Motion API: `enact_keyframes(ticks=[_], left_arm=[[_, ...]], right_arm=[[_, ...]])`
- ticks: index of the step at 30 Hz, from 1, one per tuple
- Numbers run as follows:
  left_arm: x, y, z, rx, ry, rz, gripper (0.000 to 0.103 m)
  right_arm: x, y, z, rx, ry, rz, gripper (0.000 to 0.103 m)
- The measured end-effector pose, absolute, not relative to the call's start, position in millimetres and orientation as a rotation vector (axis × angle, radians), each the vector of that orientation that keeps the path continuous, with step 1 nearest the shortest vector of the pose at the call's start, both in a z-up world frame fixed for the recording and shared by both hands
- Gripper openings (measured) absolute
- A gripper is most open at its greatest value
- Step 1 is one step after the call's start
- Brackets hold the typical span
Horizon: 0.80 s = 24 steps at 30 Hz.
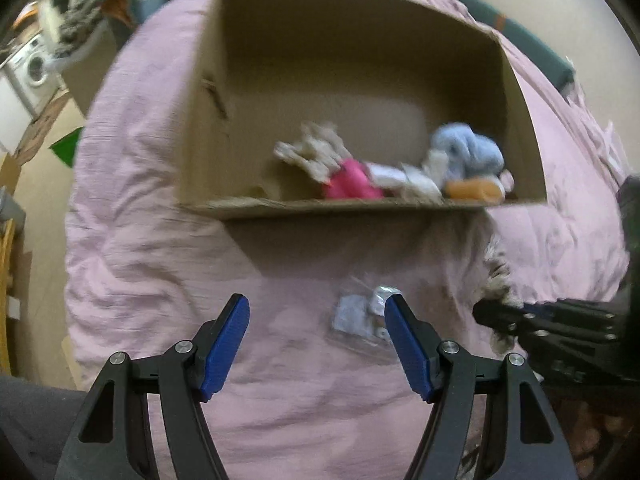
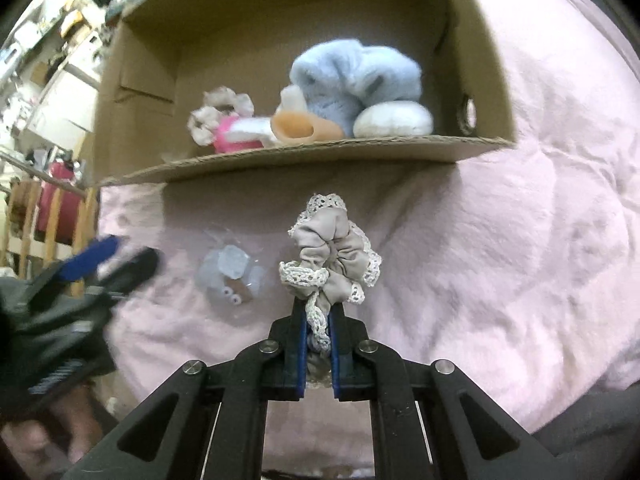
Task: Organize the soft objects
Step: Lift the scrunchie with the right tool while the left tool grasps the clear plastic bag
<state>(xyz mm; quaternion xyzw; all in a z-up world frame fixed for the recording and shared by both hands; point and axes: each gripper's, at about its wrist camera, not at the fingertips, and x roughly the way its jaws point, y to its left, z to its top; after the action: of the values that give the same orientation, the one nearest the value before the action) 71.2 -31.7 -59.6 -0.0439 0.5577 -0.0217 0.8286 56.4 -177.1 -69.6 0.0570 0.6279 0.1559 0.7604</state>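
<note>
Right wrist: right hand-held gripper (image 2: pixel 317 320) pinches lace scrunchie (image 2: pixel 332 252) | left wrist: left hand-held gripper (image 1: pixel 318 312) spread, scrunchie perhaps partly visible.

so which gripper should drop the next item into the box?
Right. The right gripper is already shut on the grey lace scrunchie, directly in front of the cardboard box. The left gripper is open and empty, over the pink bedding beside the clear plastic packet.

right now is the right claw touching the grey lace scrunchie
Touching. The right wrist view shows the right claw shut on the grey lace scrunchie, its lace edge pinched between the blue pads.
</note>
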Motion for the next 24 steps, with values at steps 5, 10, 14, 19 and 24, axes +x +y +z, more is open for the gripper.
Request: enact_keyframes(ticks=[5, 10, 14, 19, 24], left_arm=[[74, -53, -82, -0.040, 1.243, -0.104, 0.067], [79, -66, -97, -0.016, 1.262, -0.107, 0.067], [84, -74, -108, -0.004, 1.280, -0.110, 0.067], [84, -81, -110, 0.026, 1.272, -0.121, 0.043], [80, -84, -107, 0.028, 1.279, -0.145, 0.015]], right_arm=[[45, -192, -62, 0.176, 1.339, 0.335, 0.010], [47, -199, -51, 0.217, 1.319, 0.330, 0.010], [45, -201, -52, 0.232, 1.316, 0.323, 0.011], [48, -199, -54, 0.231, 1.322, 0.326, 0.011], [48, -200, -53, 0.231, 1.326, 0.324, 0.010]])
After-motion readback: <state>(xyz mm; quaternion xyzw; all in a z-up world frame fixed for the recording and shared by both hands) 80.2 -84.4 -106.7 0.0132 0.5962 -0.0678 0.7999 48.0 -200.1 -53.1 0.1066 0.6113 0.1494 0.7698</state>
